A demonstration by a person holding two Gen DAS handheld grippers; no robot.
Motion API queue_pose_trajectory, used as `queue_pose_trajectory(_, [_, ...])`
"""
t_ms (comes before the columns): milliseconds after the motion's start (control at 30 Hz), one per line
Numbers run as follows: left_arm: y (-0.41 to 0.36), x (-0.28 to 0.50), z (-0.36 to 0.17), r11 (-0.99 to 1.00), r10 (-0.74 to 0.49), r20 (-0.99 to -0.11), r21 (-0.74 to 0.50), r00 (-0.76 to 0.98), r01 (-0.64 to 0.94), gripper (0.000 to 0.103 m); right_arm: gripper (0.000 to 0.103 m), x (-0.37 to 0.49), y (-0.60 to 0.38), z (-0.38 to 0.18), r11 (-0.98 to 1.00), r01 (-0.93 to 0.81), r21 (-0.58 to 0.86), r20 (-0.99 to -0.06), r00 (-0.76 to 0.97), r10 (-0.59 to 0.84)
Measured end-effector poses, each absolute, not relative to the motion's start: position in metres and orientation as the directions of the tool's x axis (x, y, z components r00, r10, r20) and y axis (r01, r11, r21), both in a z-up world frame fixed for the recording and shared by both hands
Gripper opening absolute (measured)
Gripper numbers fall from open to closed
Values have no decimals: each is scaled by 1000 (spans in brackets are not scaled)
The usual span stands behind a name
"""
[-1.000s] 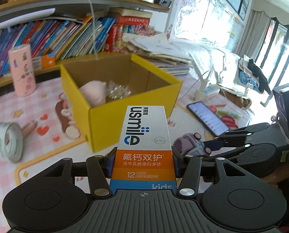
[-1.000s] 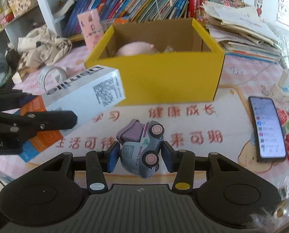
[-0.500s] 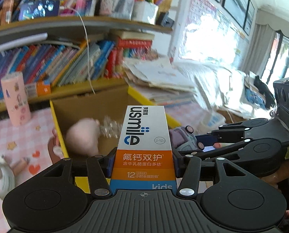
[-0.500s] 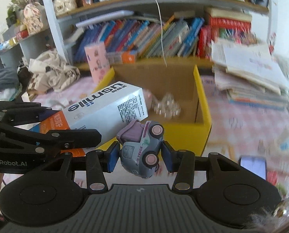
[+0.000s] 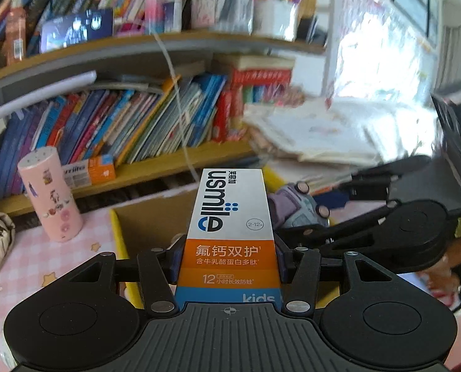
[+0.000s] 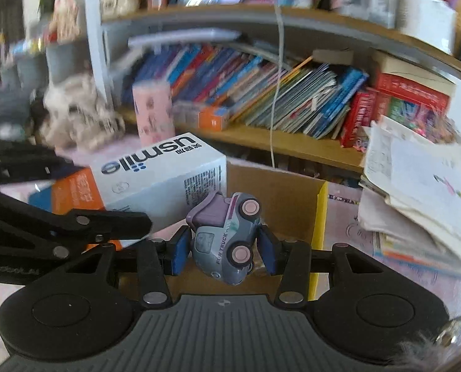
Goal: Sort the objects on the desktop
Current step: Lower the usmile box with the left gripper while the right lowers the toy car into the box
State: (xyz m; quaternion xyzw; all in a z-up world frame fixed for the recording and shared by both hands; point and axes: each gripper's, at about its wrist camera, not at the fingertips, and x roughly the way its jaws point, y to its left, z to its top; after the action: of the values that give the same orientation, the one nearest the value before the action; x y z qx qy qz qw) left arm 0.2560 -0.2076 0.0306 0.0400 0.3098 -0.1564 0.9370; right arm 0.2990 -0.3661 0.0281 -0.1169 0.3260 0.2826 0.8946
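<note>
The left gripper [image 5: 228, 257] had its jaws clamped on the orange band of a usmile kids toothpaste box [image 5: 232, 220], which stuck forward over the open yellow cardboard box [image 5: 118, 238]. The right gripper [image 6: 224, 248] pinched a grey-and-purple toy truck [image 6: 225, 235] between its blue pads, nose down, also above the box's brown interior and just inside its yellow right wall [image 6: 320, 217]. In the right wrist view the toothpaste box [image 6: 162, 173] lay just left of the truck, nearly touching it. A pink patterned tumbler [image 5: 50, 195] stood on the pink tablecloth left of the cardboard box, and a row of books [image 6: 261, 93] filled the shelf behind it.

Both items seemed to be at the carry-over-the-box stage of the sorting. The next move would likely call for lowering each into the box and spreading the jaws, taking care that the two loads do not knock each other. What lay inside the box was mostly hidden.
</note>
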Motion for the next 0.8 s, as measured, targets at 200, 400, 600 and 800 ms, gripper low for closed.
queue_pose_trajectory(200, [-216,283,5,944,-229,-671,22,705,328,51,44,341,-347,-10,721,-681,-130,-756,538,373])
queue_pose_trajectory(400, [-221,296,-11,934,-239,-707,20,666,356,51,43,359,-335,-37,625,-762,-169,-838,445,316])
queue_pose_trajectory(600, [-223,302,-28,937,-222,-754,11,618,349,51,43,359,-330,-48,545,-818,-183,-880,384,281])
queue_pose_trajectory(800, [-220,300,-33,940,-214,-762,9,611,340,52,44,357,-327,-52,515,-838,-181,-893,359,270])
